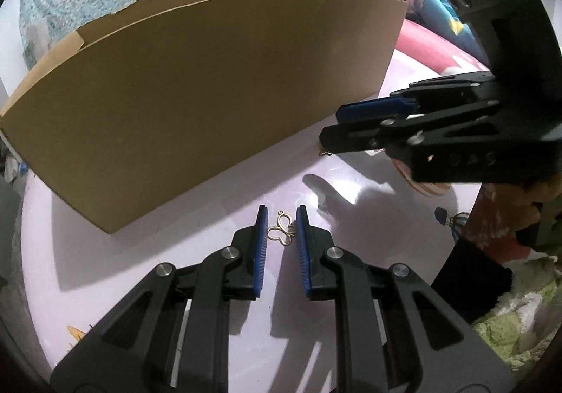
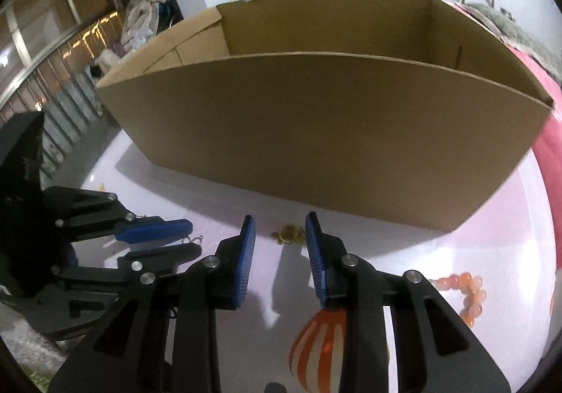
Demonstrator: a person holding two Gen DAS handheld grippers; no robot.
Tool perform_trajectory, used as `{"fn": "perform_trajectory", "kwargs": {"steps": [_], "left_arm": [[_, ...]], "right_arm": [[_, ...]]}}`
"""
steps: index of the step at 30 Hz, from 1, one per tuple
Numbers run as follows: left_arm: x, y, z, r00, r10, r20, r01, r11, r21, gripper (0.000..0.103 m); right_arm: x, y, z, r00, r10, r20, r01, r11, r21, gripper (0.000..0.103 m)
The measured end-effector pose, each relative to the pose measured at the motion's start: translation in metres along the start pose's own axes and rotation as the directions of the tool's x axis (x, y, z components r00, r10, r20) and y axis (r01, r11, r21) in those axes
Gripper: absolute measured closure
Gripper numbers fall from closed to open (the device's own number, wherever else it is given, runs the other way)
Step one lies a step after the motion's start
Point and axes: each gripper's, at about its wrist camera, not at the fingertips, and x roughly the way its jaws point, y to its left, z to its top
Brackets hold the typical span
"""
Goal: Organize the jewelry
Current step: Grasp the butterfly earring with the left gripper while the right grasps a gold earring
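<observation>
A gold butterfly pendant (image 1: 281, 230) lies on the pale pink table (image 1: 246, 287), between the open fingers of my left gripper (image 1: 281, 226), untouched. In the right wrist view the left gripper (image 2: 172, 240) shows at the left with the pendant (image 2: 196, 239) at its tips. My right gripper (image 2: 280, 234) is open and empty; a small gold jewelry piece (image 2: 288, 234) lies just beyond its tips. In the left wrist view the right gripper (image 1: 332, 127) hangs over that gold piece (image 1: 325, 153). An orange bead bracelet (image 2: 469, 294) lies to the right.
A large open cardboard box (image 1: 210, 94) stands on the table behind both grippers; it also shows in the right wrist view (image 2: 333, 133). An orange striped balloon print (image 2: 316, 340) marks the tabletop. Bedding and clothes lie beyond the table edge.
</observation>
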Motion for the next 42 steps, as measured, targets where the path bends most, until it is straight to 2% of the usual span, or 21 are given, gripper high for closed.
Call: {"fn": "perform_trajectory", "kwargs": {"steps": [6, 12, 15, 20, 35, 40, 41, 42], "left_arm": [[-0.001, 0.004, -0.003, 1.000, -0.009, 0.007, 0.009, 1.000, -0.008, 0.088], [0.000, 0.004, -0.002, 1.000, -0.013, 0.010, 0.013, 1.000, -0.013, 0.088], [0.000, 0.004, -0.002, 1.000, -0.013, 0.009, 0.013, 1.000, -0.013, 0.088], [0.001, 0.004, -0.002, 1.000, -0.012, 0.010, 0.012, 1.000, -0.012, 0.088], [0.000, 0.006, -0.002, 1.000, -0.012, 0.013, 0.012, 1.000, -0.015, 0.088], [-0.001, 0.005, -0.002, 1.000, -0.010, 0.016, 0.011, 1.000, -0.018, 0.088], [-0.001, 0.005, -0.003, 1.000, -0.010, 0.016, 0.011, 1.000, -0.018, 0.088], [-0.001, 0.005, -0.003, 1.000, -0.010, 0.016, 0.010, 1.000, -0.016, 0.088]], "right_arm": [[0.011, 0.004, 0.001, 0.998, -0.045, -0.034, 0.044, 0.999, -0.030, 0.087], [0.011, 0.004, 0.000, 0.997, -0.061, -0.039, 0.060, 0.998, -0.030, 0.088], [0.011, 0.004, 0.001, 0.996, -0.079, -0.038, 0.077, 0.996, -0.037, 0.096], [0.007, 0.002, -0.003, 0.997, -0.068, -0.037, 0.068, 0.998, -0.019, 0.100], [-0.032, -0.005, -0.011, 1.000, -0.020, -0.005, 0.021, 0.997, 0.069, 0.100], [-0.032, -0.008, -0.009, 1.000, -0.010, -0.018, 0.012, 0.996, 0.086, 0.100], [-0.029, -0.008, -0.009, 1.000, -0.007, -0.026, 0.009, 0.996, 0.089, 0.098], [-0.026, -0.007, -0.008, 0.999, -0.013, -0.034, 0.016, 0.996, 0.082, 0.092]]}}
